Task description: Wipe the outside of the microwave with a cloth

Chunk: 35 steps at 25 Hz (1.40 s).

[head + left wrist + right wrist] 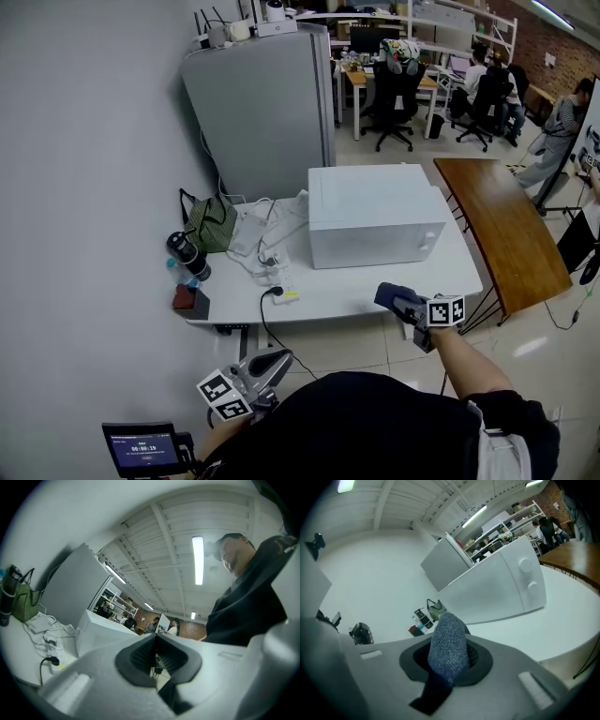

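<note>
Though short of the microwave (375,217), blue cloth (448,644) inside right claw (450,658).

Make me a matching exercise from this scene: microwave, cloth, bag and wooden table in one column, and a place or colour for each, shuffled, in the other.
Things:
1. microwave
2. cloth
3. bag
4. wooden table

Places and colours:
A. brown, right of the white table
B. clamped in the right gripper
C. white, on the white table
D. green, by the wall

Pairs: 1-C, 2-B, 3-D, 4-A
</note>
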Available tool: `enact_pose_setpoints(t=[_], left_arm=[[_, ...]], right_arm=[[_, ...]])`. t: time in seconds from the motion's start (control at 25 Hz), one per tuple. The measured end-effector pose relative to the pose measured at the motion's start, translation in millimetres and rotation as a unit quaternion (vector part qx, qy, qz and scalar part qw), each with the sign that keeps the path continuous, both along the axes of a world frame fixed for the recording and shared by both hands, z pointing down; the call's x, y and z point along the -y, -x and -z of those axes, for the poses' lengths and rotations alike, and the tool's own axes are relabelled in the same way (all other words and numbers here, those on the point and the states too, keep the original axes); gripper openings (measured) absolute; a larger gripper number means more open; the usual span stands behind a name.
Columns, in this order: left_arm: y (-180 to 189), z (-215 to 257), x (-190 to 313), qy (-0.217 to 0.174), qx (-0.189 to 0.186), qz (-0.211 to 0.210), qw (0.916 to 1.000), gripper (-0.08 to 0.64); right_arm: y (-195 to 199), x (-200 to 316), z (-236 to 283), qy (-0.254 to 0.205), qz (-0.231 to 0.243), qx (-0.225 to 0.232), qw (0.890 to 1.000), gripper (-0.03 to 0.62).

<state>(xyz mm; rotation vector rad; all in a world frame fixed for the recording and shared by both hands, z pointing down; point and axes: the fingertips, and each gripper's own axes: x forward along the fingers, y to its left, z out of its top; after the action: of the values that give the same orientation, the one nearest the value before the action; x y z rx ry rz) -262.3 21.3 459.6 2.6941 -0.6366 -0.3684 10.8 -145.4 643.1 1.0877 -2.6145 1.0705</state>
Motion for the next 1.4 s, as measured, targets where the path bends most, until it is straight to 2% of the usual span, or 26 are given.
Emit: enact_pose_setpoints(t=[0.24, 0.44, 0.6, 0.72, 0.92, 1.04, 1.2, 1.4], left_arm=[[-1.0, -19.0, -0.7, 0.026, -0.023, -0.023, 0.9992, 0.003], [-39.8, -5.5, -11.4, 0.010, -0.020, -0.052, 0.9984, 0.003], [-88.7, 2.8, -42.7, -0.006, -0.001, -0.062, 0.9981, 0.003], [-140.7, 3.4, -73.9, -0.010, 0.006, -0.065, 0.9978, 0.003], [-246.1, -10.9, -144.0, 0.024, 0.000, -0.094, 0.9953, 0.003], [-284.7, -17.9, -181.3, 0.047, 0.009, -0.107, 0.9931, 0.003], [-280.8, -10.2, -200.7, 0.047, 0.009, -0.085, 0.9952, 0.003], [-243.1, -9.9, -208.6, 0.043, -0.003, -0.072, 0.9965, 0.003]], right_arm=[[39.2, -59.7, 15.3, 0.017, 0.055, 0.040, 0.998, 0.055], [44.9, -96.2, 52.2, -0.005, 0.092, 0.081, 0.992, 0.055], [14.5, -134.0, 78.1, -0.045, 0.118, 0.101, 0.987, 0.055], [-23.3, -176.3, 94.1, -0.070, 0.132, 0.112, 0.982, 0.055], [-98.4, -256.7, 95.3, -0.078, 0.129, 0.113, 0.982, 0.055], [-122.7, -297.4, 92.1, -0.071, 0.135, 0.110, 0.982, 0.055], [-120.5, -330.2, 101.5, -0.085, 0.154, 0.094, 0.980, 0.055], [-80.0, -343.3, 119.7, -0.116, 0.174, 0.080, 0.975, 0.055]])
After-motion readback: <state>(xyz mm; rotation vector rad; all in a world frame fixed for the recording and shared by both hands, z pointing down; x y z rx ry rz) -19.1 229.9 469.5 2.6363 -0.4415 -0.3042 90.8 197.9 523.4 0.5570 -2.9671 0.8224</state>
